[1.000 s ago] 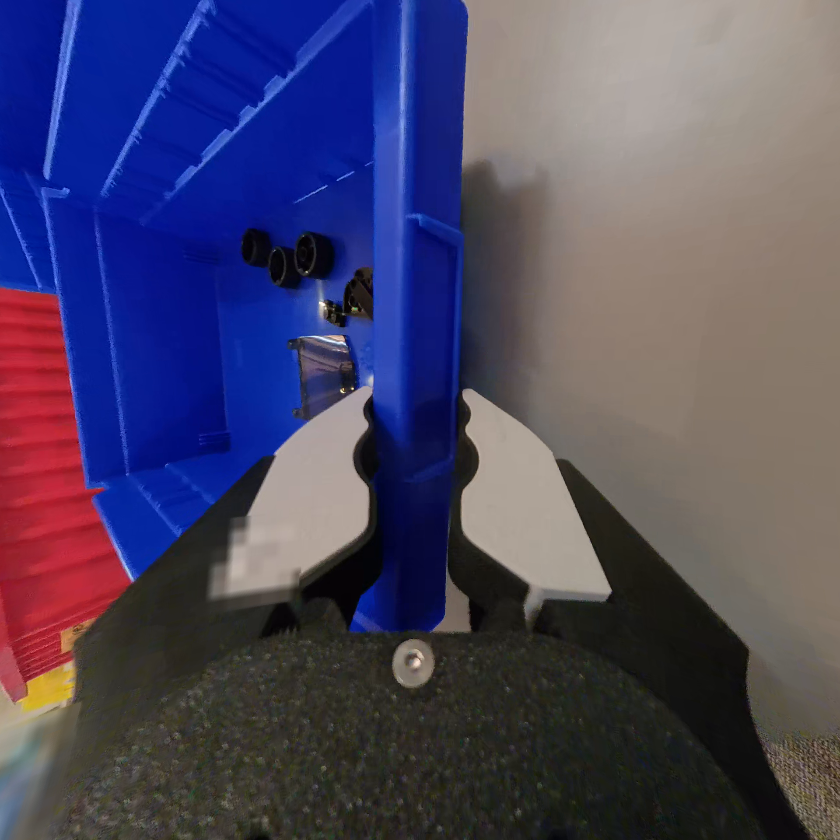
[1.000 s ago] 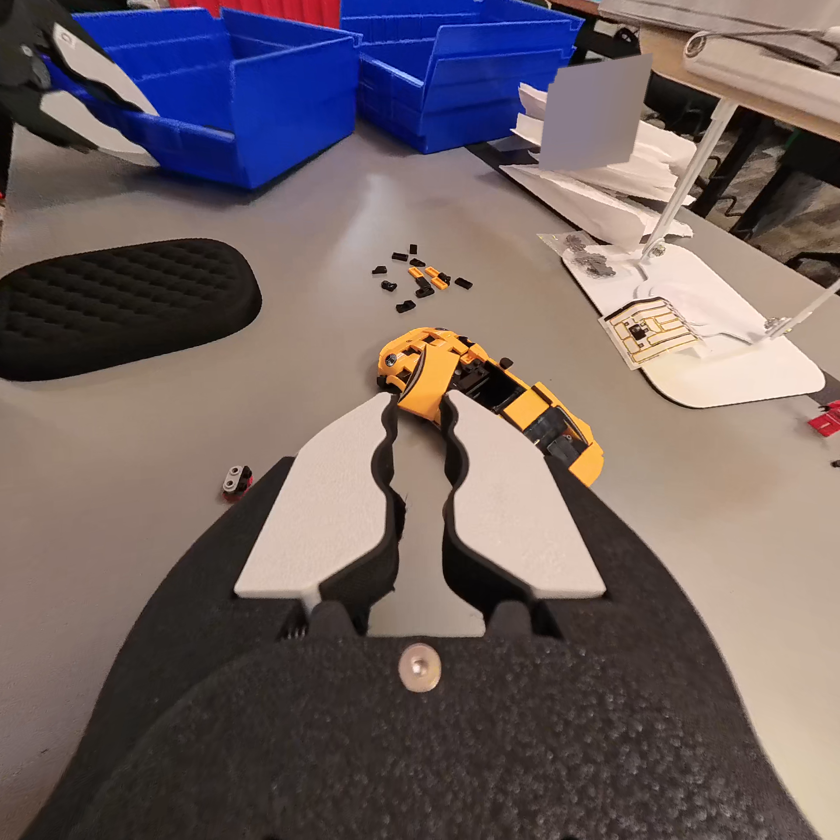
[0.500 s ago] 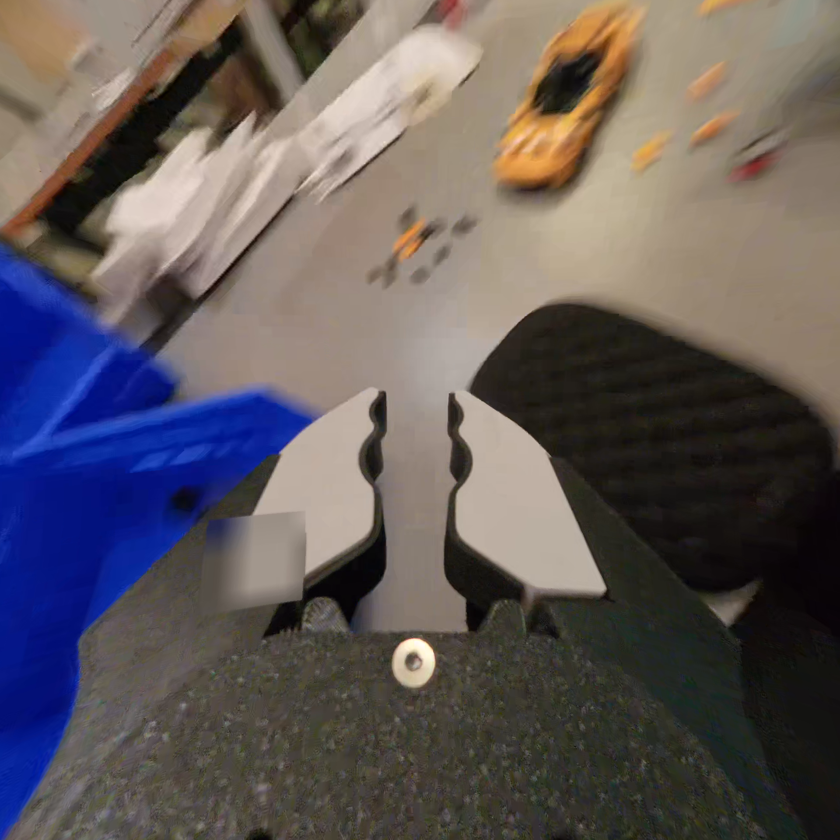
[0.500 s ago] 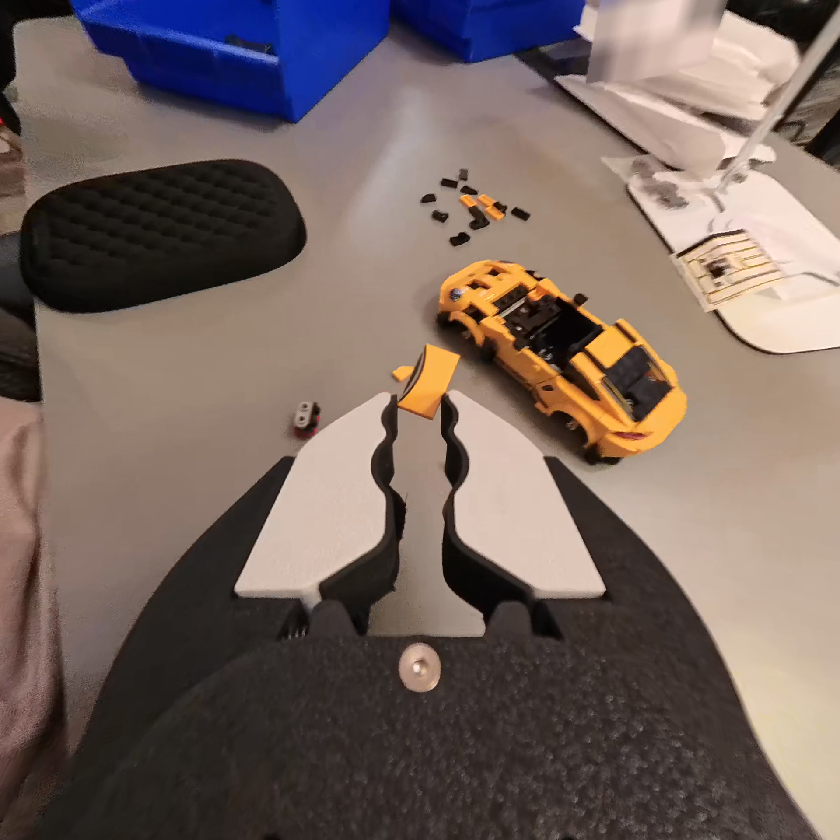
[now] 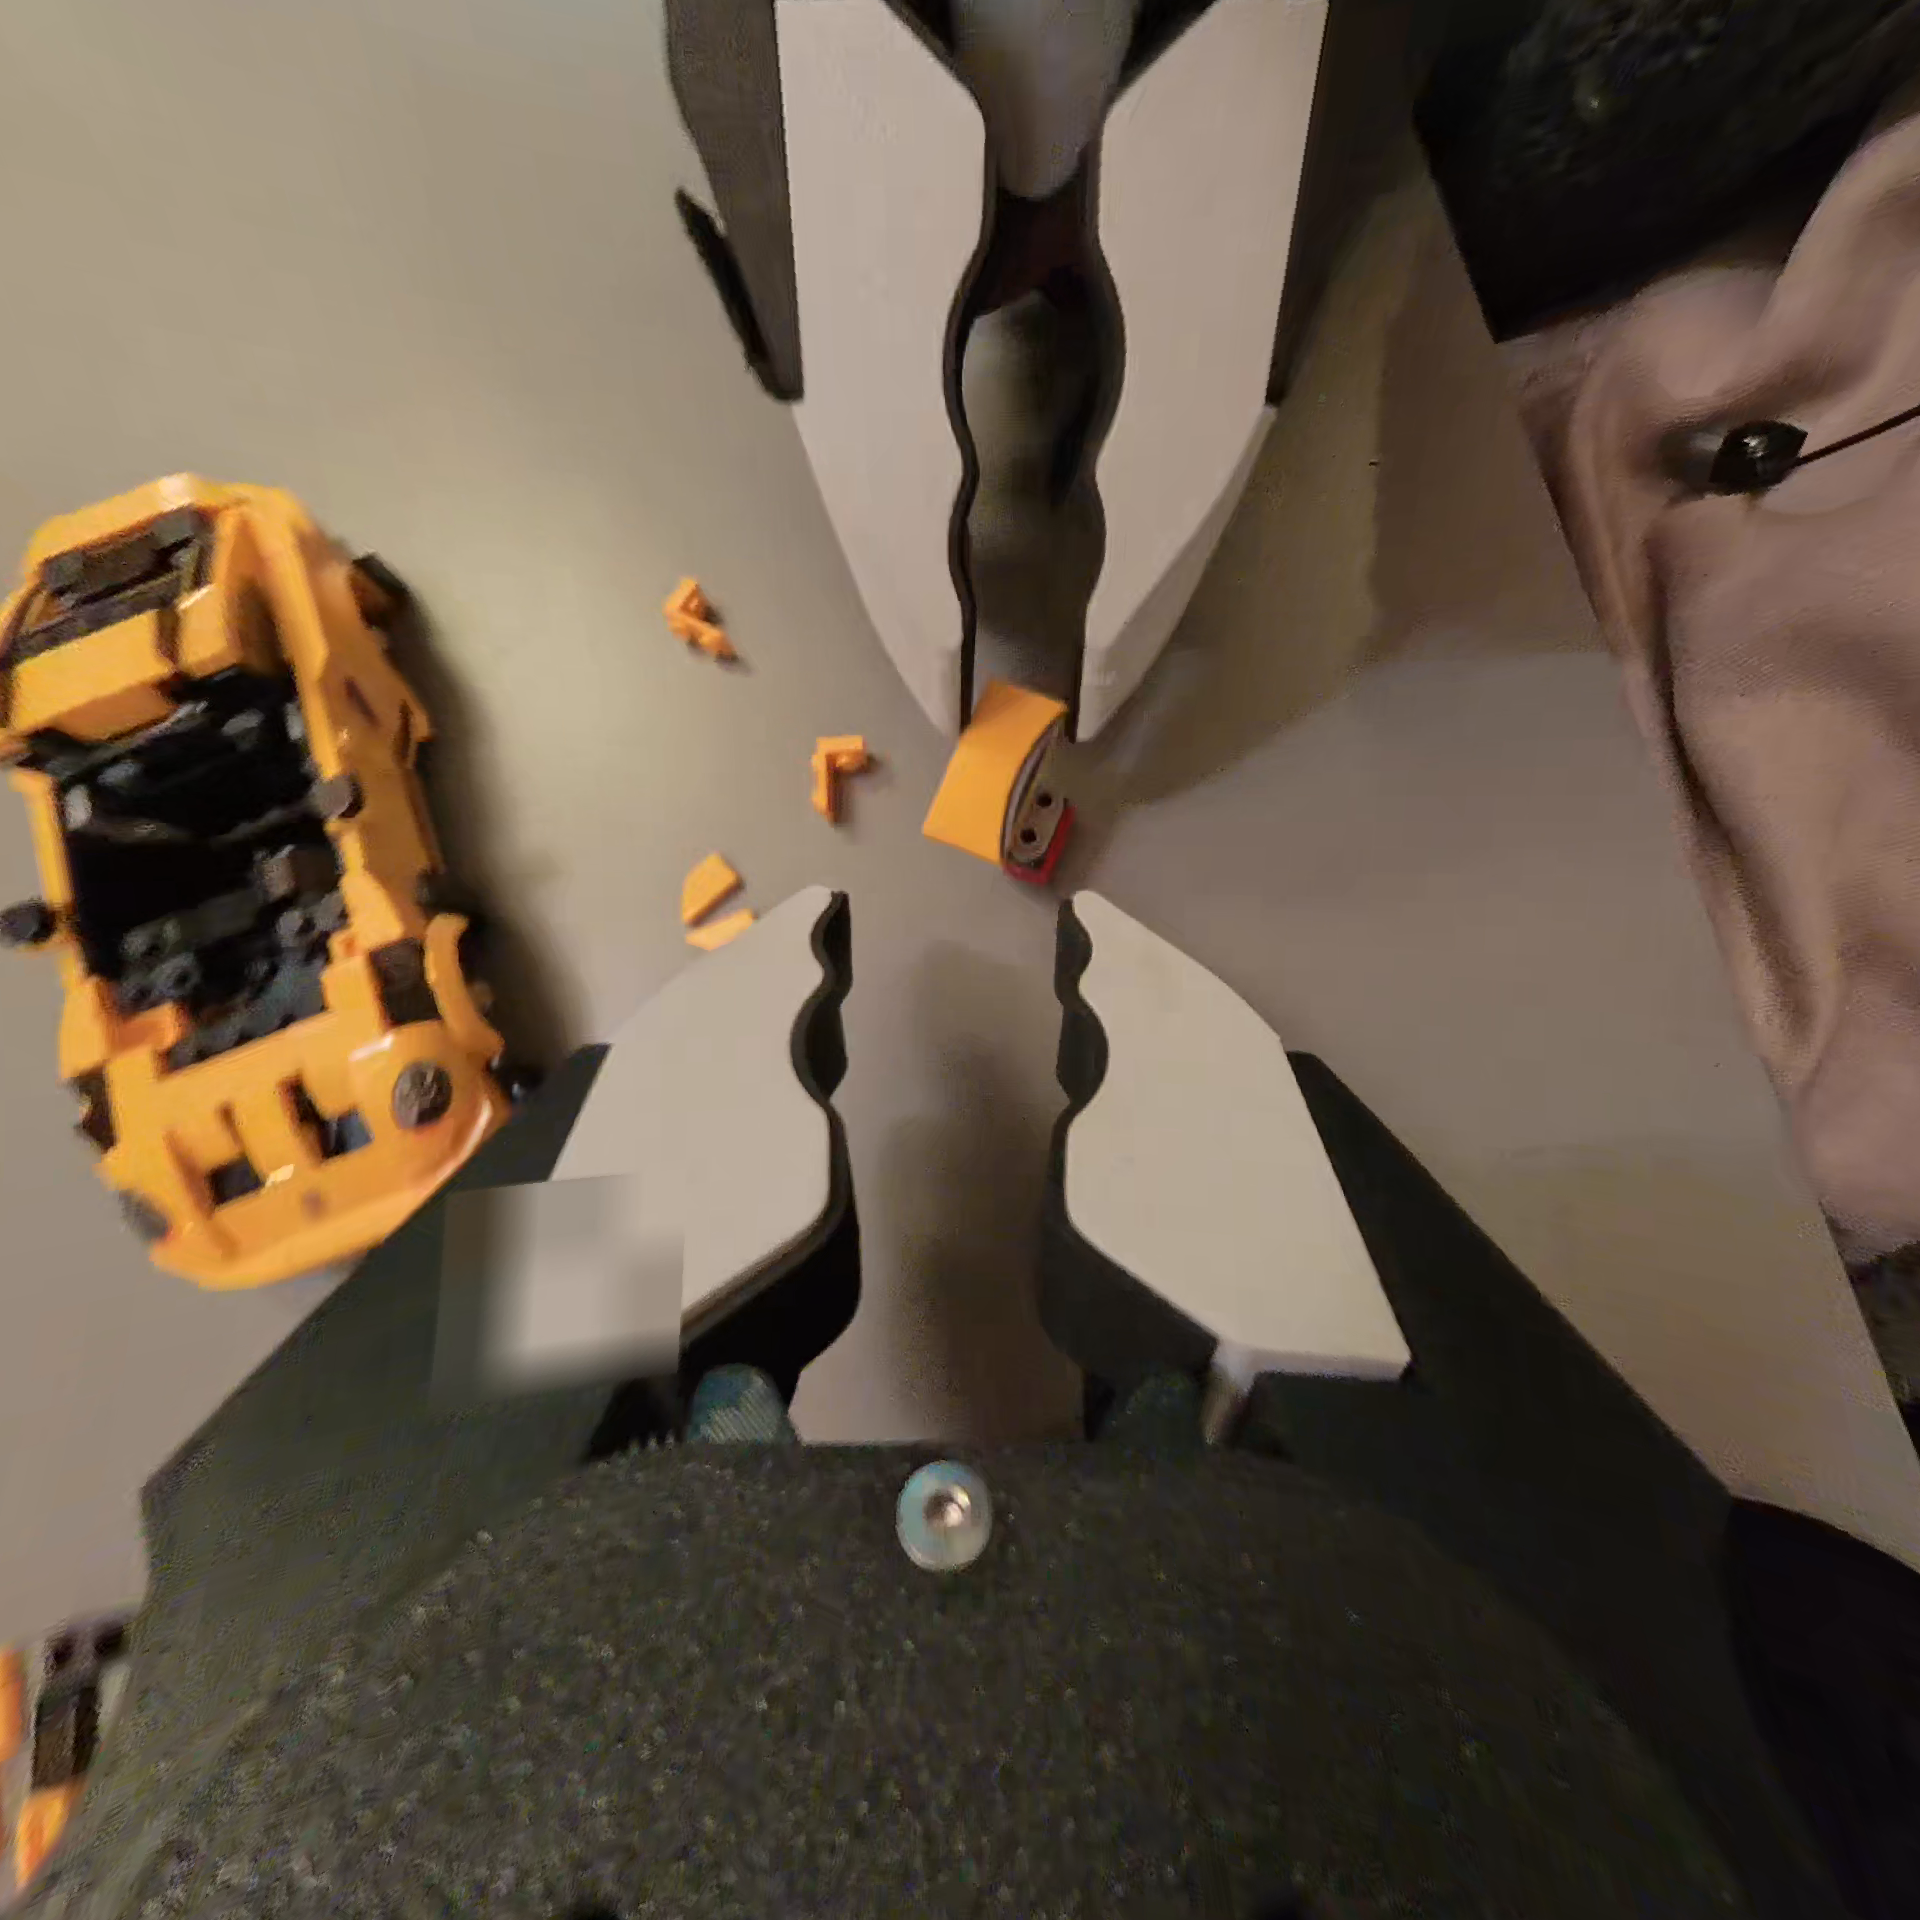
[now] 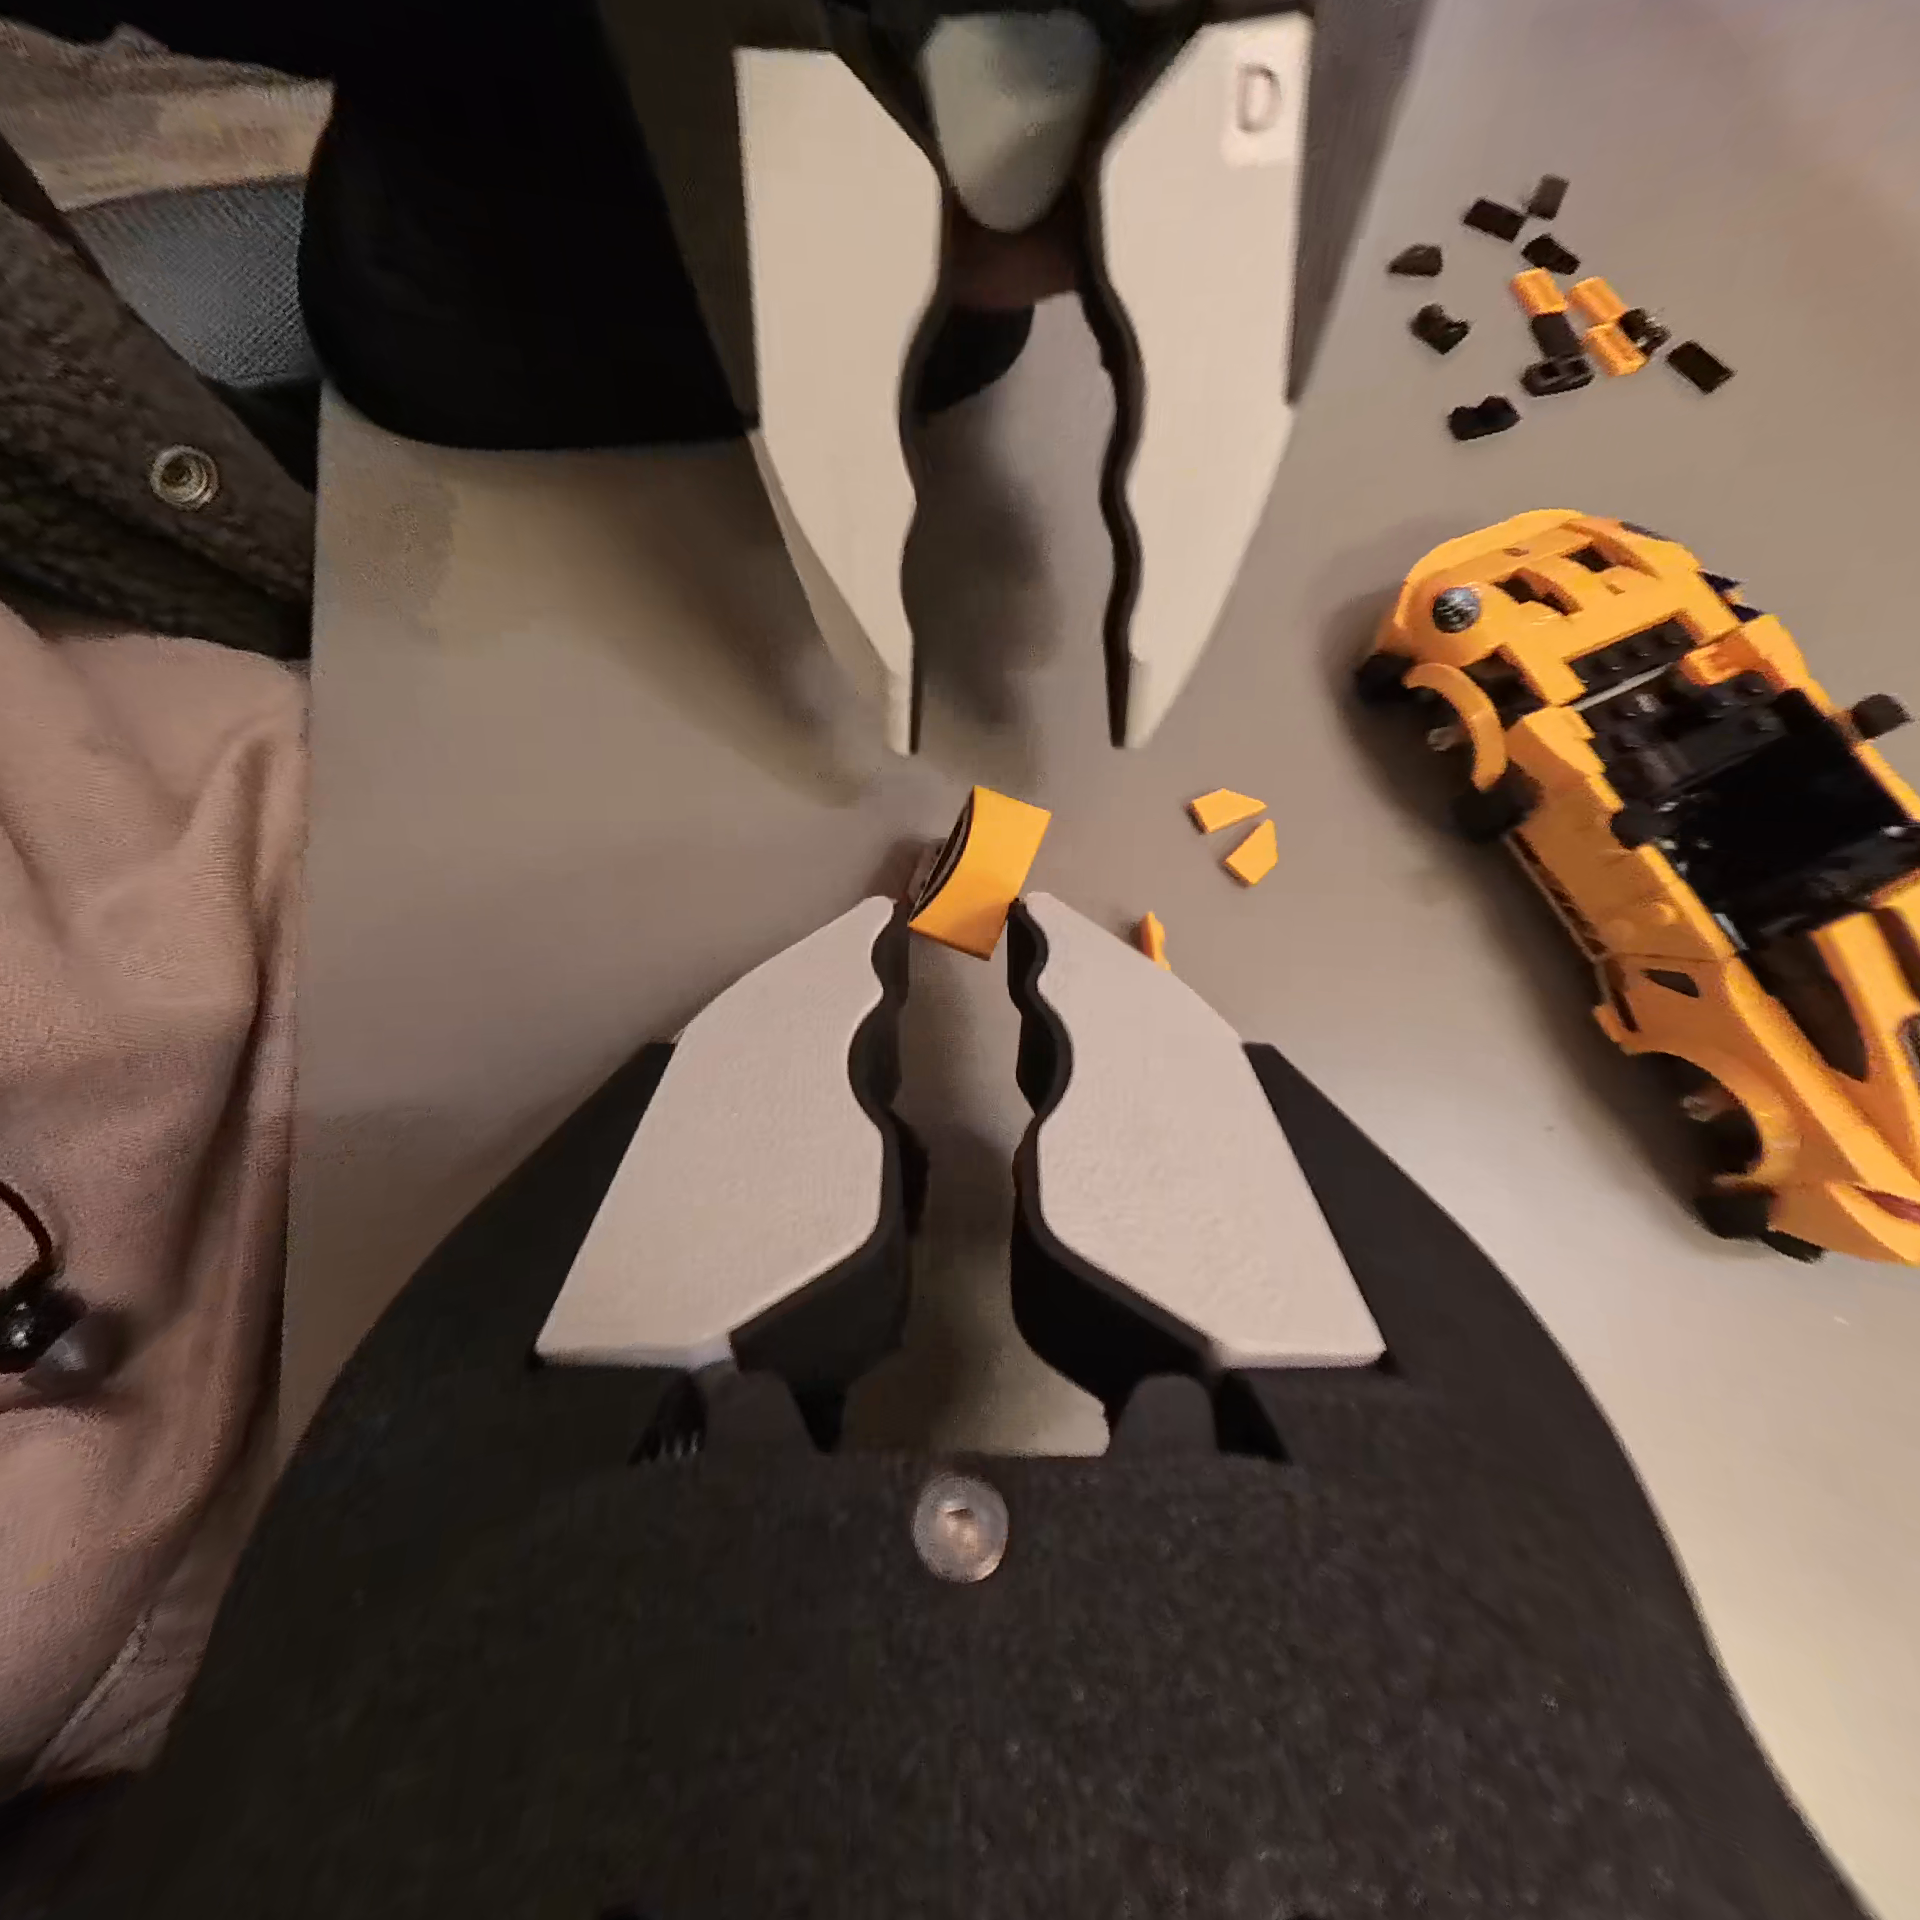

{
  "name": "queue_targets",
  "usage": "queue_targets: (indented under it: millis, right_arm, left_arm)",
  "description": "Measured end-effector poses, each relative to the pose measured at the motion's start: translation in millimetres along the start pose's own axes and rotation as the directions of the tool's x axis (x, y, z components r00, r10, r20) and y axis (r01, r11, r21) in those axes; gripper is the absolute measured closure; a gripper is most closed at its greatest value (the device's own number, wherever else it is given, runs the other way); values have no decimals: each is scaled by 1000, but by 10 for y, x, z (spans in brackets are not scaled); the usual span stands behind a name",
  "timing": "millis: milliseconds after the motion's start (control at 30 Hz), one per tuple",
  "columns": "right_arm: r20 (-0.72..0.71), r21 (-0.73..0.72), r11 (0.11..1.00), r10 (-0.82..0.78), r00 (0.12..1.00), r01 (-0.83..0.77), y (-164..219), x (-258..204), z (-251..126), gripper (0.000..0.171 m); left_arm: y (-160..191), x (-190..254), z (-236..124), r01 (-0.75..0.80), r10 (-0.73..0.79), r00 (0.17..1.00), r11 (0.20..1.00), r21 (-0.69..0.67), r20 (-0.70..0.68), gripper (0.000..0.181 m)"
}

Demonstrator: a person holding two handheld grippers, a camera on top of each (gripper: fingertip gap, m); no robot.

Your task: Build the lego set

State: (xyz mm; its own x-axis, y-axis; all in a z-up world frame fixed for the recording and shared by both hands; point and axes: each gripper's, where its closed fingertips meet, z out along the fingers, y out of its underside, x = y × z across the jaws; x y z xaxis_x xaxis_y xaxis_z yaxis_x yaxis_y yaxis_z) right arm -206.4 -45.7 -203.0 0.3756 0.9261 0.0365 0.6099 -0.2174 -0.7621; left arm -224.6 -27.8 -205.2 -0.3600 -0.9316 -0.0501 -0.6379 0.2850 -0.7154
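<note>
Facing each other tip to tip over the table (image 5: 312, 260), the two grippers frame one small job, and the layout around them seems arranged to serve it. Off to the left of the left gripper (image 5: 951, 904) lies the car (image 5: 239, 883), orange, on its wheels as far as I can tell, its cabin open and its black inner bricks exposed; I judge it is parked aside so the roof area stays reachable while a sub-part is prepared. Between the car and the left gripper's tips are a few loose orange bits (image 5: 836, 769), near at hand, likely for later steps. Straight ahead of those tips, just beyond them, is the orange piece (image 5: 987, 774), a curved panel pinched at its far end by the right gripper (image 5: 1018, 717), whose jaws are closed narrow on it. A small red piece (image 5: 1044, 847) sits against the panel's underside; whether the two are joined or only touching I cannot tell. The left gripper's jaws stand wide with nothing between them, aimed at the free end of the panel, probably to steady or press it. To the right of both grippers a person's pale garment (image 5: 1766, 779) hangs at the table edge. From the right wrist view, a pile (image 6: 1558, 312) of black and orange parts lies beyond the car, well apart from the work.
</note>
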Motion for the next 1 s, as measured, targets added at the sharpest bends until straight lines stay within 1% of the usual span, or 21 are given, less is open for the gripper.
queue_targets:
  millis: [133,300,567,900,1000]
  right_arm:
    - [-2,-20,1000,3,1000,-3,32,-24,38,154]
    - [0,-28,999,18,1000,-18,52,-23,58,153]
    - [9,-29,999,46,999,-46,71,-17,66,153]
    - [13,-42,999,30,999,-29,72,-35,80,153]
    - [10,-52,999,12,1000,-11,74,-34,79,154]
  left_arm:
    - [-23,42,124,-50,49,995,999,-10,-91,148]
    - [-43,38,160,-35,37,989,999,13,-144,155]
    - [-23,57,170,-34,38,986,999,32,-160,161]
    - [6,93,199,-42,47,983,999,34,-176,161]
    - [-4,104,195,-39,46,982,998,43,-185,159]
